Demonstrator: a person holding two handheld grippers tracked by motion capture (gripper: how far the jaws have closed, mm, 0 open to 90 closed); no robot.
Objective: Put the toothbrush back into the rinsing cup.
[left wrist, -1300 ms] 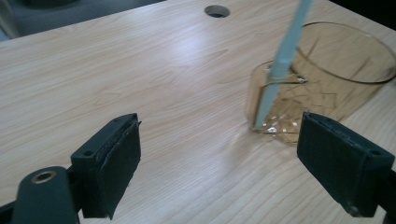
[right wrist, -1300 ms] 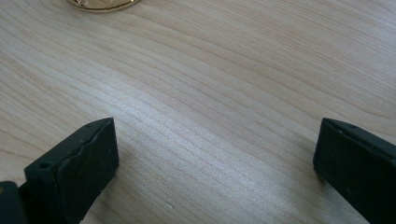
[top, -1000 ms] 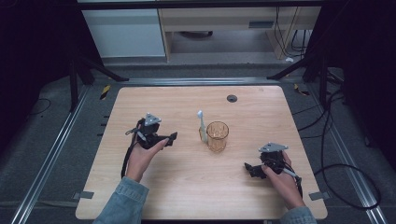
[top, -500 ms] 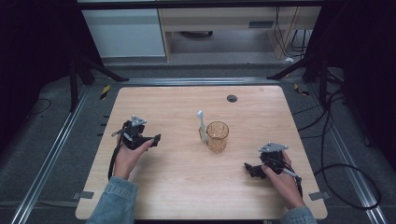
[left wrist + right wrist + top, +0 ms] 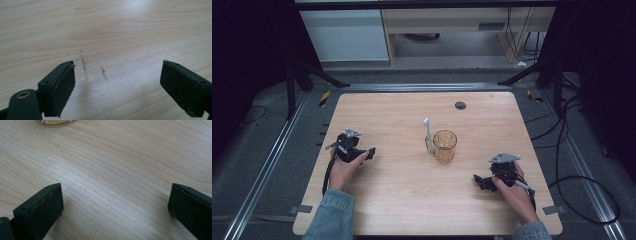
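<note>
Cup [image 5: 55, 122] base cut off at frame top, toothbrush [image 5: 428, 134] handle blurred

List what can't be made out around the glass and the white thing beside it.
- White utensil, high view: too small to tell a spoon from a brush, or whether it leans on the amber glass.
- Glass's contents, high view: too small to judge.
- Glass, right gripper view: cut off by the top edge, base alone visible.

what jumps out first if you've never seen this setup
An amber glass stands mid-table with a pale toothbrush leaning against its left side. Either side of it, near the front of the wooden table, the left gripper and right gripper sit open and empty.
</note>
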